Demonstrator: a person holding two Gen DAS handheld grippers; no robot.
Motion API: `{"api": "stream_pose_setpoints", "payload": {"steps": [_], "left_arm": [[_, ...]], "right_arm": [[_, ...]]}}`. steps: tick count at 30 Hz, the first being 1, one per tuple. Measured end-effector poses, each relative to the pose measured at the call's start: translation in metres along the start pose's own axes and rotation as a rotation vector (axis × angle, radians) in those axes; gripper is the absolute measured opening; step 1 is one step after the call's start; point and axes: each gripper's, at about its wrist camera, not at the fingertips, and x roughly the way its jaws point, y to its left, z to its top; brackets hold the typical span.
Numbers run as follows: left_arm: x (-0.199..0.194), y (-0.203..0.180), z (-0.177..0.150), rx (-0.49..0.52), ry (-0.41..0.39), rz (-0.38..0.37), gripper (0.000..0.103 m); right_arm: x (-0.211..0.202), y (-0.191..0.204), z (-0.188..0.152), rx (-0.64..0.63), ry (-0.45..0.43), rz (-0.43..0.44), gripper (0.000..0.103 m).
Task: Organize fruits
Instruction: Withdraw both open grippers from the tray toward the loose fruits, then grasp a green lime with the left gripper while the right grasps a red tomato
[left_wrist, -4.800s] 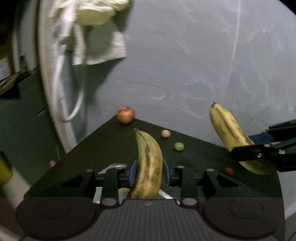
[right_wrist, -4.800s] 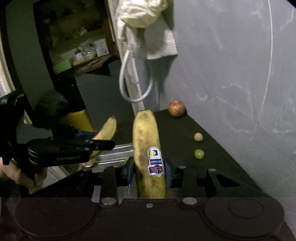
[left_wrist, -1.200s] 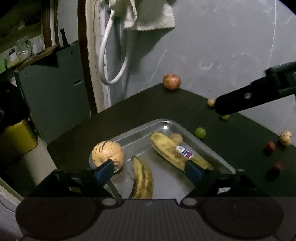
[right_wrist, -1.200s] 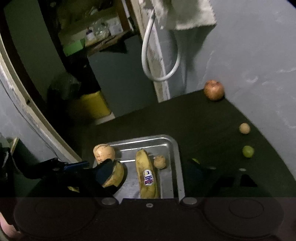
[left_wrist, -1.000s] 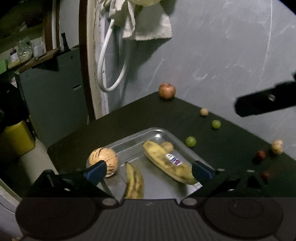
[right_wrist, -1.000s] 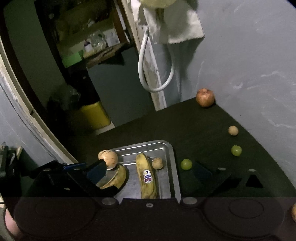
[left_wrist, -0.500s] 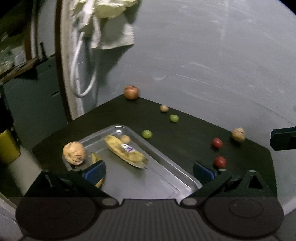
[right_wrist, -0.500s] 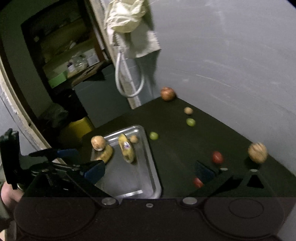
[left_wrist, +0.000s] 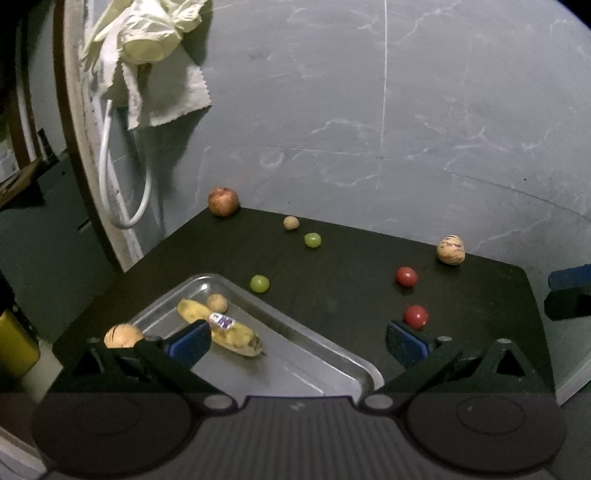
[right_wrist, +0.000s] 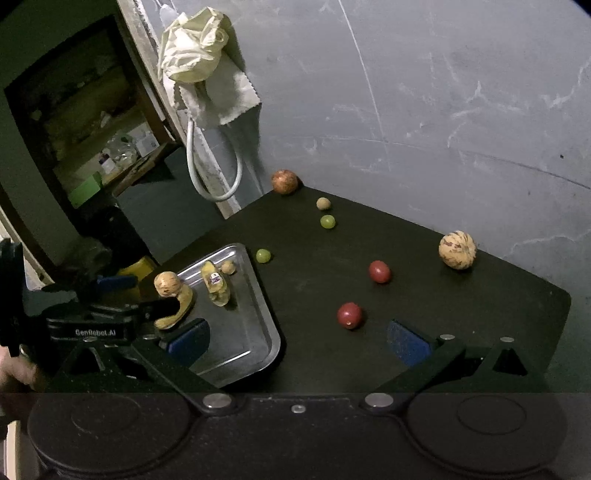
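Surface (right_wrist: 480, 295) held tray (right_wrist: 258, 295) at left: two bananas (right_wrist: 216, 282), melon, small fruit inside. Left outside: far apple (right_wrist: 284, 181), right melon (right_wrist: 457, 249), two red fruits (right_wrist: 349, 315), three green. Both tools (right_wrist: 297, 338) empty, spread apart.

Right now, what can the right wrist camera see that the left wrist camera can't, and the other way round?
Only the right wrist view shows the second banana in the tray, the room through the doorway with its cluttered shelf, and the whole left hand-held gripper, open. Only the left wrist view shows the right hand-held gripper's blue-padded tip at the frame edge. Both show the metal tray holding the stickered banana, plus the apple, green fruits and red fruits loose on the table.
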Motion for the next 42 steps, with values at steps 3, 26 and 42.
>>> {"api": "stream_pose_setpoints", "payload": {"steps": [3,26,42], "left_arm": [[0.013,0.006,0.006,0.017,0.006,-0.013,0.102],[0.195,0.057,0.051,0.169,0.131,-0.209,0.084],[0.233,0.058,0.043,0.226,0.227,-0.2,0.064]], "right_arm": [[0.011,0.0,0.0,0.014,0.018,-0.01,0.102],[0.149,0.011,0.01,0.161,0.097,-0.295,0.086],[0.178,0.005,0.005,0.162,0.147,-0.355,0.076]]}}
